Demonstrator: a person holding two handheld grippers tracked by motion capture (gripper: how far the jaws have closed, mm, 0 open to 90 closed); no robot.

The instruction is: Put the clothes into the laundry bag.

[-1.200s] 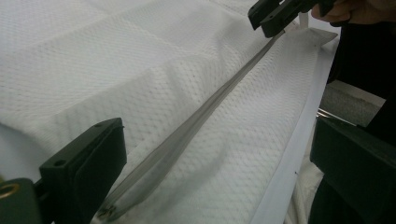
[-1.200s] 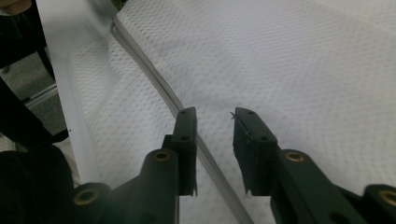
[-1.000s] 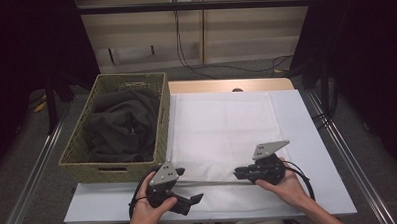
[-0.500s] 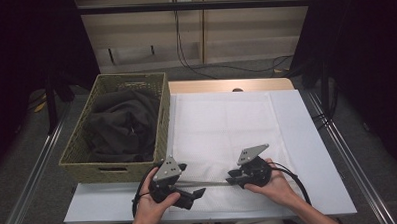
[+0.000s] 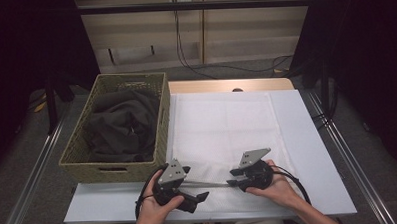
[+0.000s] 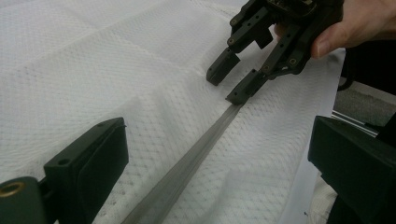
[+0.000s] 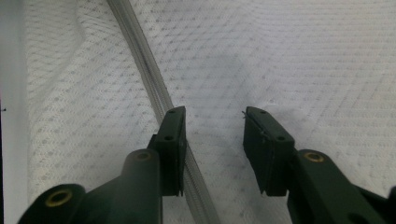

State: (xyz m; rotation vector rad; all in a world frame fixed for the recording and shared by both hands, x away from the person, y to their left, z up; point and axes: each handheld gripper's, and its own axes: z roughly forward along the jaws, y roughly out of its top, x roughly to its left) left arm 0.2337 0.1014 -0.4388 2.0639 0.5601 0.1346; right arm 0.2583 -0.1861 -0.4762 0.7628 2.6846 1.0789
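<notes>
A white mesh-textured cloth (image 5: pixel 222 126) lies spread flat over a pale table (image 5: pixel 313 153), covering most of the middle of the high view. Along the cloth's near edge, in the lower centre of that view, runs a narrow grey zipper strip (image 5: pixel 204 184), stretched almost level between the two hand-held tools.

The left gripper (image 5: pixel 192 195), black with a grey three-cornered plate on top, sits at the lower left of centre in the high view, gripped by a hand rising from the bottom edge. In the left gripper view its two black jaws stand wide apart at the bottom corners, with the grey zipper strip (image 6: pixel 187 163) running up between them across the white cloth (image 6: pixel 93 70).

The right gripper (image 5: pixel 232 177) sits at lower right of centre in the high view, held by the other hand. In the right gripper view its jaws are parted, closed on nothing, and the left jaw rests just on the zipper strip (image 7: pixel 144 65), which climbs to the upper left of the frame.

At the left of the high view, a woven olive-green rectangular basket (image 5: pixel 164 113) holds a crumpled dark grey garment (image 5: pixel 119 125).
</notes>
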